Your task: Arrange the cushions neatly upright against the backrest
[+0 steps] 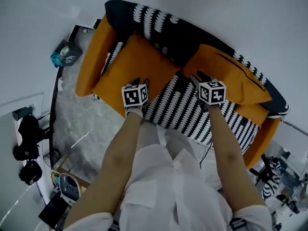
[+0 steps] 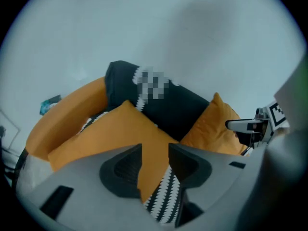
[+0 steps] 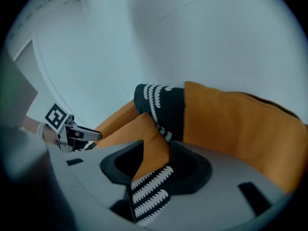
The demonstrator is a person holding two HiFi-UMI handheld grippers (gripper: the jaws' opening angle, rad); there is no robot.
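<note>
**Two cushions up on sofa, both claws open**

Two orange cushions, plain fabric, squarish. Sitting on sofa [image 1: 89, 61] with orange arms, black-and-white zigzag seat [image 1: 178, 105] and backrest [image 1: 159, 20].

Left cushion [image 1: 132, 66]:
- At sofa's left end, just beside left arm, leaning back on backrest.
- Broad flat face forward and up.
- In left gripper view, stood diamond-wise: one corner up against backrest, opposite corner down at seat.
- No clear long axis; corner-to-corner line up-down, tipped backward.

Right cushion [image 1: 231, 73]:
- At right end, apart from left one, dark backrest showing between.
- Thin dark line across face; seam or zip, can't tell.
- Long axis along backrest, face forward, tilted back onto it.

Left claw [image 1: 140, 82]:
- Over lower edge of left cushion in head view.
- Jaws apart, nothing pinched; only cushion corner and seat visible through gap.

Right claw [image 1: 201, 76]:
- By inner corner of right cushion.
- Jaws apart, nothing clamped; seat and far cushion visible through gap.

Contact between claws and cushions not readable from above.
</note>
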